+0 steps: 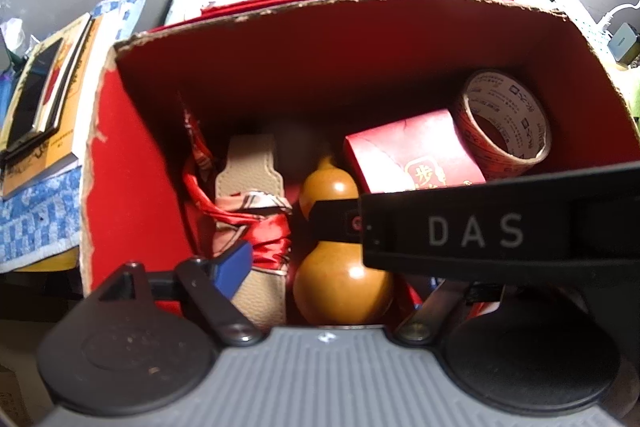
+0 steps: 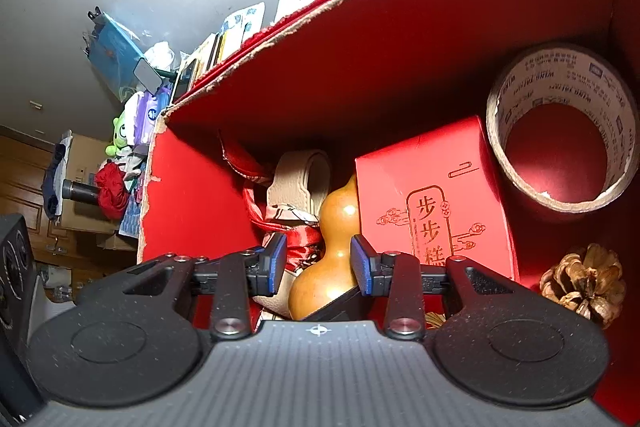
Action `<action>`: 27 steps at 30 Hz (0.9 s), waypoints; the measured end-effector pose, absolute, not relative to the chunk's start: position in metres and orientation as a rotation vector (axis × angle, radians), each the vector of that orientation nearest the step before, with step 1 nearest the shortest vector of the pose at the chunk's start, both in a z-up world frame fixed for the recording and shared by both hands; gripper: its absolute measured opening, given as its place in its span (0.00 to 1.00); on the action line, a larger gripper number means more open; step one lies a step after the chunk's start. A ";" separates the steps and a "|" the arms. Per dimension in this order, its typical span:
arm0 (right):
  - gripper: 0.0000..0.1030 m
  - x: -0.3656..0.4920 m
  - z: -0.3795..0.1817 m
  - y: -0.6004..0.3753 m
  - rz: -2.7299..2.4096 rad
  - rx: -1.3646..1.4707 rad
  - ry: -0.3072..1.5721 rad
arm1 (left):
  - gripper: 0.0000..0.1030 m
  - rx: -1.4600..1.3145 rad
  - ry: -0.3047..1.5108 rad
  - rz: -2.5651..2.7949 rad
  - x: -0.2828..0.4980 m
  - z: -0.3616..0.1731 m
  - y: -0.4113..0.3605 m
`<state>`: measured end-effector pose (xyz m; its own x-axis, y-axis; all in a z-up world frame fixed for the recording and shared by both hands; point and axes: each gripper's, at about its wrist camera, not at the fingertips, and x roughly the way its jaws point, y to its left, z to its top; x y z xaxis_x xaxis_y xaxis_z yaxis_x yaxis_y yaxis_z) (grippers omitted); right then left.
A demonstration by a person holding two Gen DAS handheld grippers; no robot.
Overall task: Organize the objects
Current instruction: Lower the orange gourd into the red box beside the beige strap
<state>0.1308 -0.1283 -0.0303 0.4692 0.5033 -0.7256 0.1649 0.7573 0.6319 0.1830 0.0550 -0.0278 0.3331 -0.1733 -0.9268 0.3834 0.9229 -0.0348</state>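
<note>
Since the gourd stands upright in the red box, dead ahead between the right gripper fingers, they're open around its waist; left fingers, can't tell.

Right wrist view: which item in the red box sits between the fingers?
The orange gourd. Its waist sits between the open right gripper; the red carton, tape roll and pine cone lie off to the right.
</note>
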 end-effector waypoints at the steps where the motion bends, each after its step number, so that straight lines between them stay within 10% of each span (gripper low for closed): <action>1: 0.37 0.131 -0.030 -0.128 0.229 0.709 1.079 | 0.80 0.207 1.174 -0.364 0.183 -0.028 0.055; 27: 0.38 0.128 -0.025 -0.124 0.189 0.658 1.013 | 0.81 0.253 1.113 -0.304 0.179 -0.031 0.049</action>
